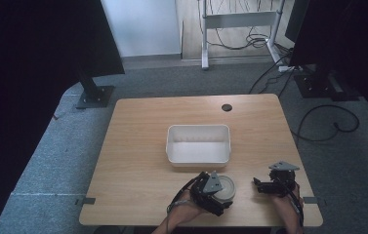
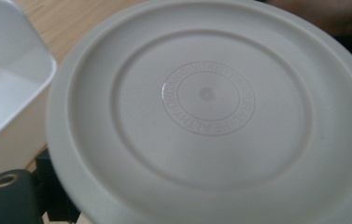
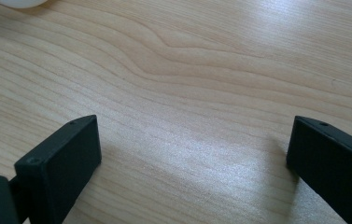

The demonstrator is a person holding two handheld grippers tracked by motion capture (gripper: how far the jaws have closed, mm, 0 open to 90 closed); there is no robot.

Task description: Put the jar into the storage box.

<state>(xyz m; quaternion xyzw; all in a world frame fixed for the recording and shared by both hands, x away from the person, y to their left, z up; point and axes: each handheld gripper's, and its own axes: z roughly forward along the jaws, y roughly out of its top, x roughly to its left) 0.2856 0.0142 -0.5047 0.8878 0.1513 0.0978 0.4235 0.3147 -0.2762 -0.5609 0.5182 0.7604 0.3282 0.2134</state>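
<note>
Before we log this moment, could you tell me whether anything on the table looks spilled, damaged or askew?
Nothing stands out. The white tub sits squarely on the table and looks empty, with no spill around it. The round lid near the front edge looks intact under the left gripper. The right gripper has its jaws apart over bare wood.

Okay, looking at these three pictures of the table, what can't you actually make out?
- Left gripper, high view: its own body and grey plate cover the jaws, so its grip on the round off-white plastic plate is unclear.
- Left gripper view: the plate is cut off by the frame edges.
- White rectangular plastic tub, left gripper view: only a blurred corner shows.
- Right gripper: open above the light wooden table.
</note>
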